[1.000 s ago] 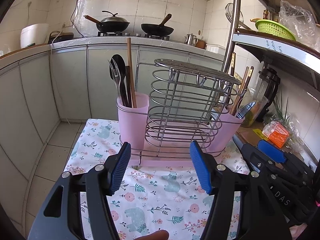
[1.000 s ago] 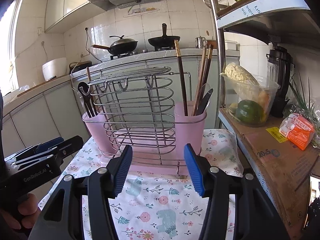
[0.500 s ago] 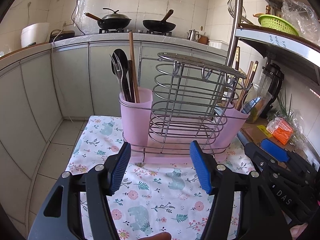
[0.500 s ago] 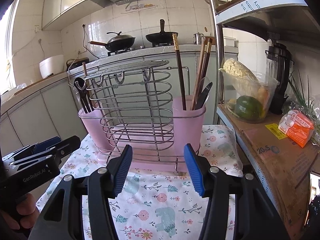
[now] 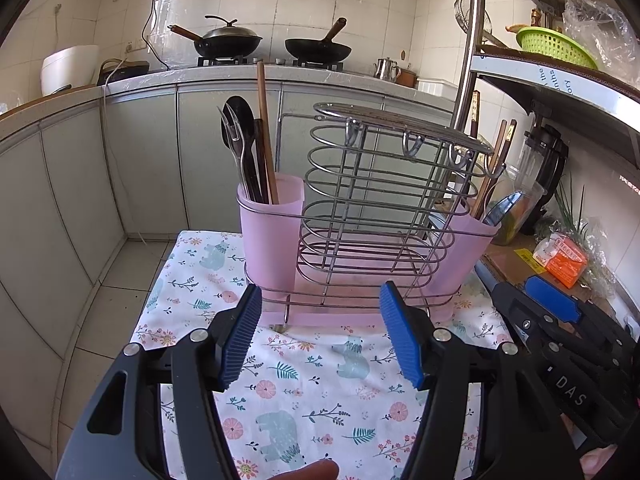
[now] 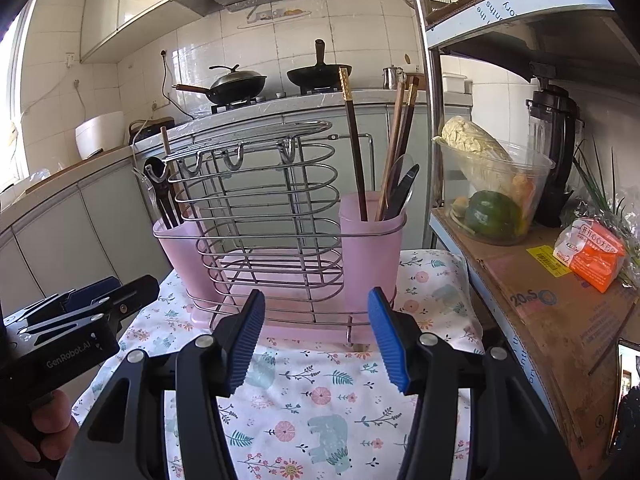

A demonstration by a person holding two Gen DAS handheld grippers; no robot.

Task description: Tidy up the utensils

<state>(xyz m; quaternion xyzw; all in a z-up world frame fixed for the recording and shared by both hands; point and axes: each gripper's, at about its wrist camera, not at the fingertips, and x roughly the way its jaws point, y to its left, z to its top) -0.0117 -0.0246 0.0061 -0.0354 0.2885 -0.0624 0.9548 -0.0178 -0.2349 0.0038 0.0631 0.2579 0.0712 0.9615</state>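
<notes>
A wire utensil rack [image 5: 372, 200] with a pink base stands on a floral cloth [image 5: 312, 392]. Its left pink cup [image 5: 272, 236] holds a black spoon, a clear fork and chopsticks [image 5: 266, 132]. Its right pink cup [image 6: 372, 248] holds several chopsticks [image 6: 356, 144], a spoon and a dark knife. My left gripper [image 5: 320, 336] is open and empty, just in front of the rack. My right gripper [image 6: 316, 336] is open and empty, also in front of the rack [image 6: 264, 216]. Each gripper shows at the edge of the other's view.
A metal shelf pole [image 6: 426, 80] and a shelf with a clear bowl of vegetables [image 6: 492, 192], a blender [image 6: 556, 152] and an orange packet [image 6: 592, 252] stand right of the rack. Grey cabinets and a stove with woks [image 5: 228, 42] lie behind. Tiled floor is left.
Both grippers have pulled back slightly and tilted down, so the rack sits a little higher and farther in both views. Both stay open and empty.
</notes>
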